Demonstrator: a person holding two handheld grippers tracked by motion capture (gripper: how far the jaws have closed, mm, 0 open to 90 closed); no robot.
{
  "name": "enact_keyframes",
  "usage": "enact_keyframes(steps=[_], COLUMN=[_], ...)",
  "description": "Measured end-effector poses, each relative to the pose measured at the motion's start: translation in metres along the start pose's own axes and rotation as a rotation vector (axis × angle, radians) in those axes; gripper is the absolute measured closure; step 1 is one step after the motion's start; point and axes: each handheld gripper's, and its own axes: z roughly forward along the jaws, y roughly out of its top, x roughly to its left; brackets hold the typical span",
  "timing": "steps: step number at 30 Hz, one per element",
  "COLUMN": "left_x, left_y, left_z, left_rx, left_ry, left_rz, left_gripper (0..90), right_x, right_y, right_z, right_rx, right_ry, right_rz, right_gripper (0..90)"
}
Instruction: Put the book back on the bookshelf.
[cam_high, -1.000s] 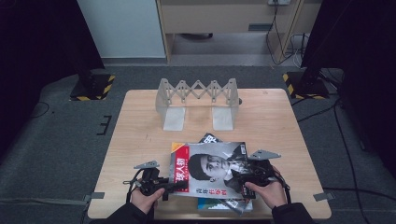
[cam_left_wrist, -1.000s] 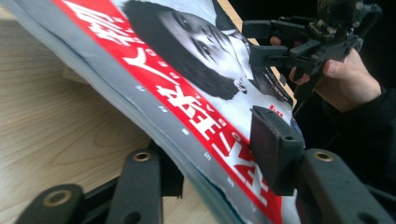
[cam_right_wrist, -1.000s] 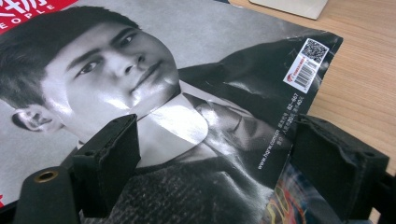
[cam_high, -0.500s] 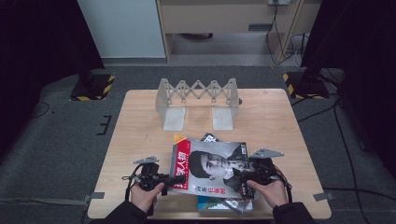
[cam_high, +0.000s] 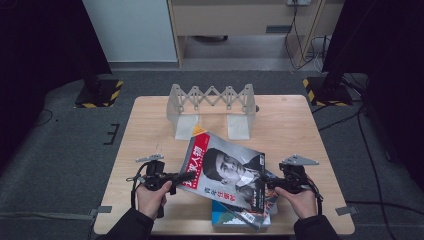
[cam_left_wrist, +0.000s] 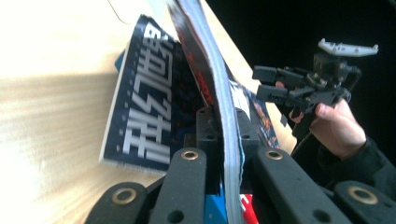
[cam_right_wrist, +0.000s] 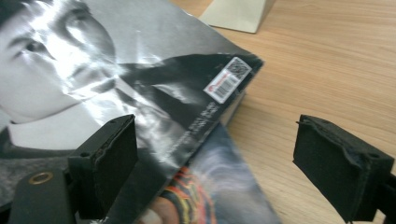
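A magazine with a black-and-white portrait cover (cam_high: 225, 170) lies tilted over a stack at the table's front. My left gripper (cam_high: 182, 176) has just been closing and is now shut on the magazine's left edge, which is raised. In the left gripper view the pages (cam_left_wrist: 219, 93) run edge-on between my jaws (cam_left_wrist: 224, 126). My right gripper (cam_high: 267, 186) stands open at the magazine's right edge. In the right gripper view its jaws (cam_right_wrist: 224, 163) are wide apart over the cover's corner (cam_right_wrist: 93, 79) and touch nothing.
Under the lifted magazine lie a colourful magazine (cam_high: 260, 205), a dark blue one with white characters (cam_left_wrist: 144, 116) and a blue book (cam_high: 225, 215). A grey folding rack (cam_high: 212, 100) stands at the back of the wooden table (cam_high: 300, 130).
My left gripper has shut on the magazine's left edge and risen with it. The magazine now tilts up at its left and has swung away from the stack.
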Motion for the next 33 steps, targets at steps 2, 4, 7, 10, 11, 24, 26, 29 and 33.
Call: enact_keyframes(steps=[2, 4, 7, 10, 11, 24, 26, 29, 33], left_x=[-0.001, -0.003, -0.005, -0.007, -0.008, -0.029, -0.03, -0.03, -0.032], left_y=[0.003, 0.01, 0.014, 0.021, 0.024, 0.059, 0.062, 0.065, 0.071], left_z=[0.0, 0.0, 0.0, -0.001, -0.002, -0.022, -0.024, -0.027, -0.034], left_rx=[-0.003, -0.011, -0.011, -0.024, -0.032, -0.142, -0.15, -0.165, -0.192], left_ry=[-0.001, -0.002, -0.006, -0.015, -0.021, -0.075, -0.067, -0.072, -0.079], left_rz=[0.003, 0.012, 0.011, 0.004, 0.004, 0.011, 0.014, 0.014, 0.018], left_gripper=[85.7, 86.0, 86.0, 86.1, 86.1, 86.1, 86.0, 86.0, 86.0], right_x=[-0.003, -0.01, -0.019, -0.027, -0.027, -0.051, -0.052, -0.054, -0.058], right_y=[0.0, 0.0, -0.001, -0.002, -0.002, -0.007, -0.007, -0.007, -0.008], right_z=[-0.001, -0.004, -0.008, -0.011, -0.011, -0.018, -0.018, -0.018, -0.02], right_rx=[-0.004, -0.012, -0.018, -0.027, -0.027, -0.024, -0.024, -0.025, -0.026], right_ry=[-0.005, -0.023, -0.046, -0.071, -0.071, -0.135, -0.139, -0.145, -0.156], right_rz=[0.001, 0.025, 0.036, 0.051, 0.051, 0.089, 0.09, 0.09, 0.101], right_gripper=[13.8, 13.6, 13.4, 13.4, 13.4, 13.3, 13.0, 13.0, 13.0])
